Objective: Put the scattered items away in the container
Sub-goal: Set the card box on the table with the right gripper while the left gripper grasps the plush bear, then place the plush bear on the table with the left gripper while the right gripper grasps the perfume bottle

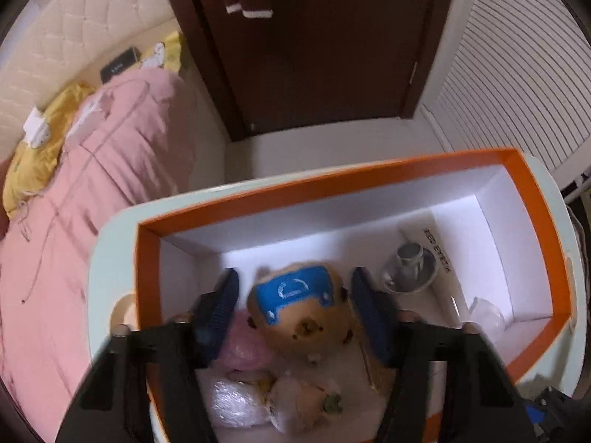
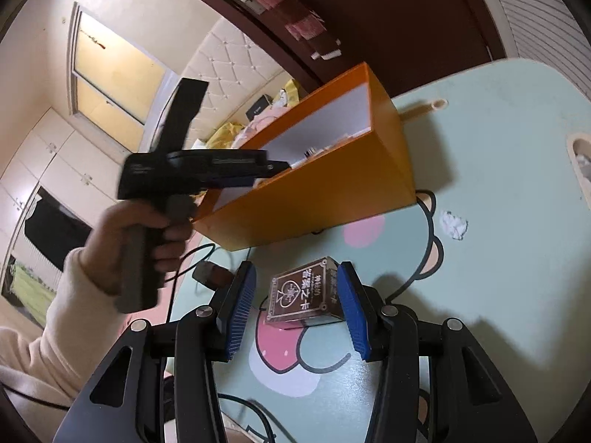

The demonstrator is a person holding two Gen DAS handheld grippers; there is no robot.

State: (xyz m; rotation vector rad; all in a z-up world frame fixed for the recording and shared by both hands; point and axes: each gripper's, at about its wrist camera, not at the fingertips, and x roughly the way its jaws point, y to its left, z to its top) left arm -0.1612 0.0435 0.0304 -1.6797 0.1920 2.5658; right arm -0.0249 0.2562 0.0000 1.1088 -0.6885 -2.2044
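In the left wrist view I look down into the orange box (image 1: 332, 184) with white inner walls. A brown plush toy (image 1: 299, 306) with a blue patch is blurred between the fingers of my left gripper (image 1: 295, 304). The jaws stand apart, with a gap on the toy's left side. Also in the box are a pink bag (image 1: 243, 347), clear-wrapped packets (image 1: 236, 402) and a silvery cup-like piece (image 1: 408, 265). In the right wrist view my right gripper (image 2: 295, 299) is open around a clear card case (image 2: 303, 295) on the table. The right pad is at the case's side; the left pad is apart from it.
The orange box (image 2: 314, 192) stands on a pale green cartoon table (image 2: 498, 140). A hand holds the left gripper (image 2: 177, 170) at the box's mouth. A crumpled white paper (image 2: 452, 223) and a small dark thing with a cable (image 2: 212, 275) lie on the table. A pink-covered bed (image 1: 92, 184) is left.
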